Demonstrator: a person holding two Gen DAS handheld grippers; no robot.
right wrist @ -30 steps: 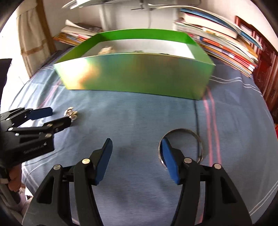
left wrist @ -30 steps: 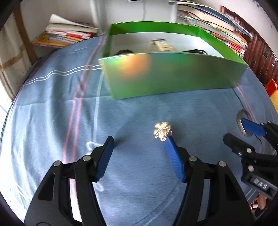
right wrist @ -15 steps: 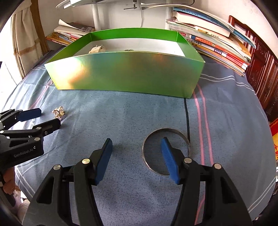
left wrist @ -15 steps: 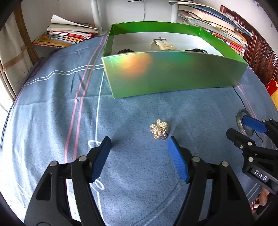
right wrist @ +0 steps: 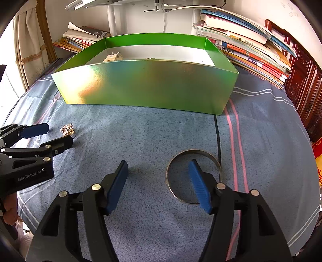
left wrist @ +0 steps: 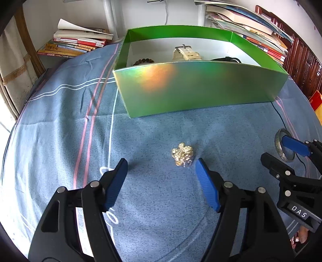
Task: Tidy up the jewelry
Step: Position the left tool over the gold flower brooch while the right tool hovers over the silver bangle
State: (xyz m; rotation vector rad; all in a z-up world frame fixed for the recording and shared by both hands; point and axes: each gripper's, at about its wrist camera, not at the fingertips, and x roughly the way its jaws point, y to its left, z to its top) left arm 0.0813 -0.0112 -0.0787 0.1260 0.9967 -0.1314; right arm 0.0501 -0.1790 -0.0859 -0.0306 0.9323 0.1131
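Observation:
A small gold bead cluster [left wrist: 182, 154] lies on the blue cloth just ahead of my open left gripper [left wrist: 162, 164], nearer its right finger; it also shows in the right wrist view [right wrist: 67, 129]. A silver bangle [right wrist: 193, 176] lies flat on the cloth; the right finger of my open right gripper [right wrist: 159, 166] stands over its inside and its left finger is outside it. The bangle shows in the left wrist view [left wrist: 281, 153]. A green box [left wrist: 197, 86] behind holds a cream watch [left wrist: 186, 54], dark beads [left wrist: 143, 61] and a black item [left wrist: 226, 59].
Stacks of books [right wrist: 251, 46] lie behind and right of the box, more books [left wrist: 76, 43] at the back left. A white lamp post [right wrist: 111, 18] stands behind the box. A dark wooden cabinet [right wrist: 303, 84] is at the right. Striped blue cloth [right wrist: 140, 137] covers the table.
Both grippers have drawn back and shifted. The gold cluster now sits ahead of and between the left fingers instead of at the right fingertip. The bangle now lies around the right gripper's right finger.

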